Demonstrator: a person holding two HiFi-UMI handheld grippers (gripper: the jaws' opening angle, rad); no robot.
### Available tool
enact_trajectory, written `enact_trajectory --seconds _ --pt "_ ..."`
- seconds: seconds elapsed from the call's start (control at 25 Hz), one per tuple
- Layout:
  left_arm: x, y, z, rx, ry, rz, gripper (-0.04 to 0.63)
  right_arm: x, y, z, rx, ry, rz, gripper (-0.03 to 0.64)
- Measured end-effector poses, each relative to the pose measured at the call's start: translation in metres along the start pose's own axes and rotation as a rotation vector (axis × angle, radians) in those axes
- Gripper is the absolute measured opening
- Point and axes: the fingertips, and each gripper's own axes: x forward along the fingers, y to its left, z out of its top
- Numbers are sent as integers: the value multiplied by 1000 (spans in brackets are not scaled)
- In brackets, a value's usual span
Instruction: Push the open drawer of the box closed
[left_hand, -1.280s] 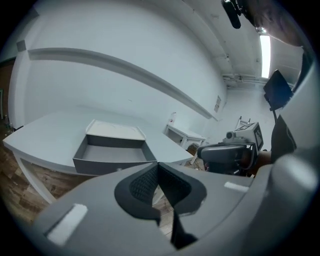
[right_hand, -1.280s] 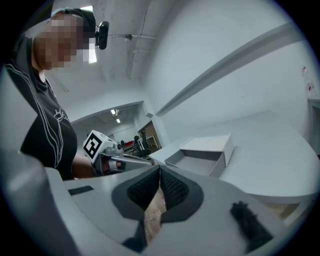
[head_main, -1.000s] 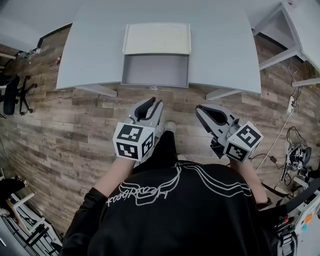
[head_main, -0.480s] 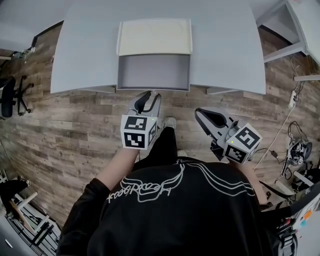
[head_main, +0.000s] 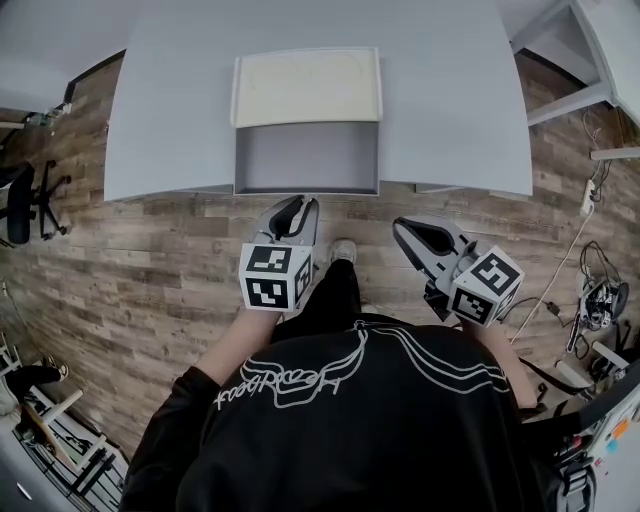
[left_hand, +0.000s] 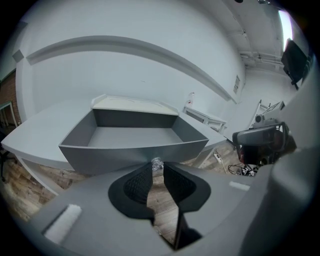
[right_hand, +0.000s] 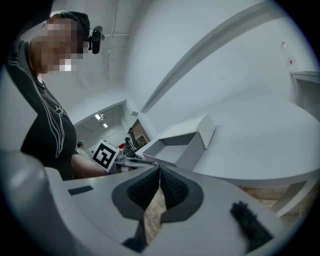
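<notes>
Before the drawer (head_main: 307, 157), illegible shirt (head_main: 350, 430) script.

Table (head_main: 450, 110) running off head view's top edge, far side not showing. Box (head_main: 307, 87) showing only its cream top, inside lying hidden. Drawer (head_main: 306, 157) front face pointing away from head camera, not showing there. Person's torso (head_main: 350, 430) blocking legs, one shoe (head_main: 343, 250) peeking out. Chair (head_main: 20, 200) getting cut by left edge. Cables and gear (head_main: 595, 300) lying at right, too small to name. Glinting speck (left_hand: 157, 163) sitting under drawer front in left gripper view, too small to identify.
</notes>
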Motion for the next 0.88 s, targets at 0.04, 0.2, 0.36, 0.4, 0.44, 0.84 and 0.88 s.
enact_trajectory --seconds 0.04,0.2,0.36,0.4,0.44,0.84,0.88 --pt "-1 0 2 1 0 -1 78 0 -2 2 4 -3 -2 9" --pt "-3 0 10 -2 5 -9 78 5 -7 7 8 -10 -10 9" --pt "6 3 17 -6 23 -15 78 10 -11 15 10 -10 -6 9" --pt "8 4 18 -11 27 -18 78 10 -12 15 14 -11 -9 9" --pt "10 5 19 -15 29 -21 78 10 -13 17 18 -11 -11 9" --pt "41 25 50 3 31 -36 78 18 -45 45 9 -22 -59 9" --pt "43 27 52 5 32 -39 78 21 -45 48 7 -23 -59 9"
